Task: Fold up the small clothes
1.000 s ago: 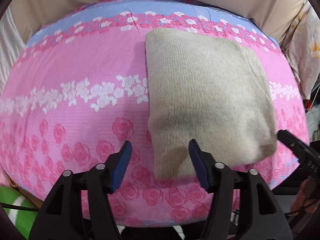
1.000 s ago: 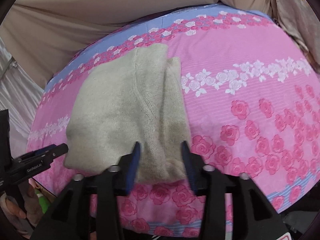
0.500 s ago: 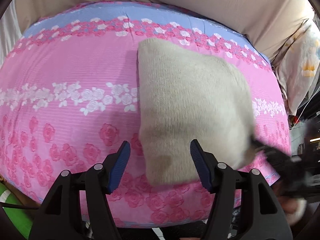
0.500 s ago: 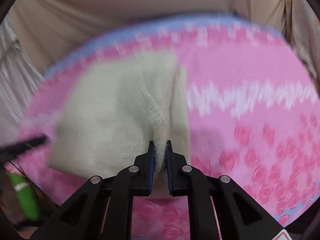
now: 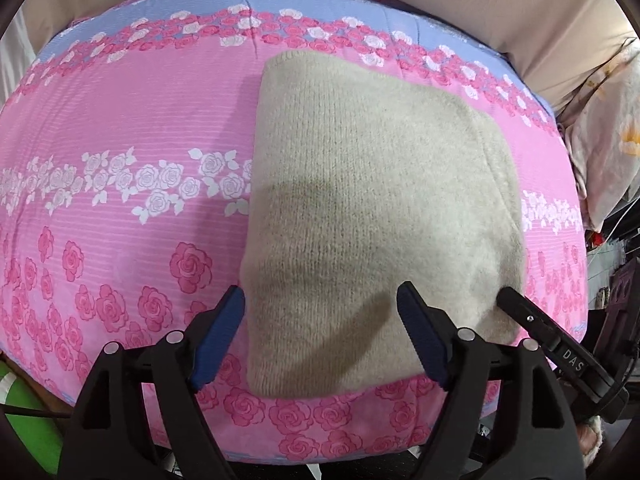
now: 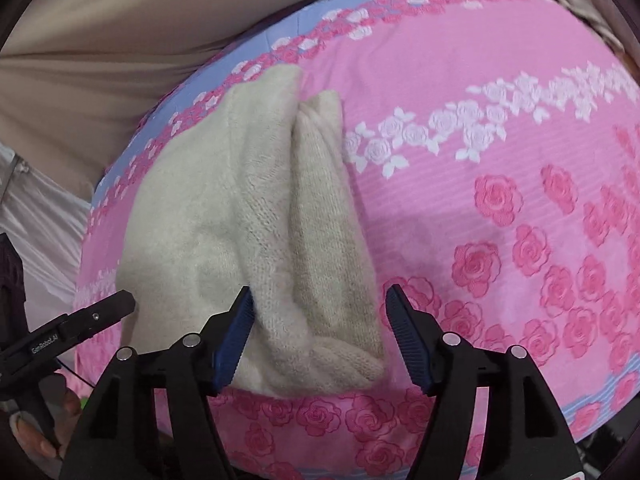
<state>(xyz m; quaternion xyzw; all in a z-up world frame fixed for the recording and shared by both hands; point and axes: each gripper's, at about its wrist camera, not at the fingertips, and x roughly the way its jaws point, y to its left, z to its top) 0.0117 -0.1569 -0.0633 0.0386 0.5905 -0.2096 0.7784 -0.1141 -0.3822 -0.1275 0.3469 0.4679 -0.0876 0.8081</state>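
Observation:
A folded cream knitted garment [image 5: 372,208] lies on the pink rose-patterned bed cover [image 5: 120,128]. My left gripper [image 5: 320,332] is open, its blue pads astride the garment's near left corner, holding nothing. In the right wrist view the garment [image 6: 248,208] shows as a thick fold with a second layer on its right. My right gripper [image 6: 320,336] is open over the garment's near right corner, holding nothing. The right gripper's tip [image 5: 540,328] shows at the left view's right edge. The left gripper's tip [image 6: 92,316] shows at the right view's left edge.
The cover's near edge [image 5: 320,440] drops off just below both grippers. Beige fabric [image 5: 480,0] rises behind the bed. A printed pillow [image 5: 608,128] lies at the far right. A green object [image 5: 24,420] sits at the lower left.
My right gripper was shut on the garment's near edge half a second ago and has now opened and let go. The left gripper stayed open. The garment has settled flat.

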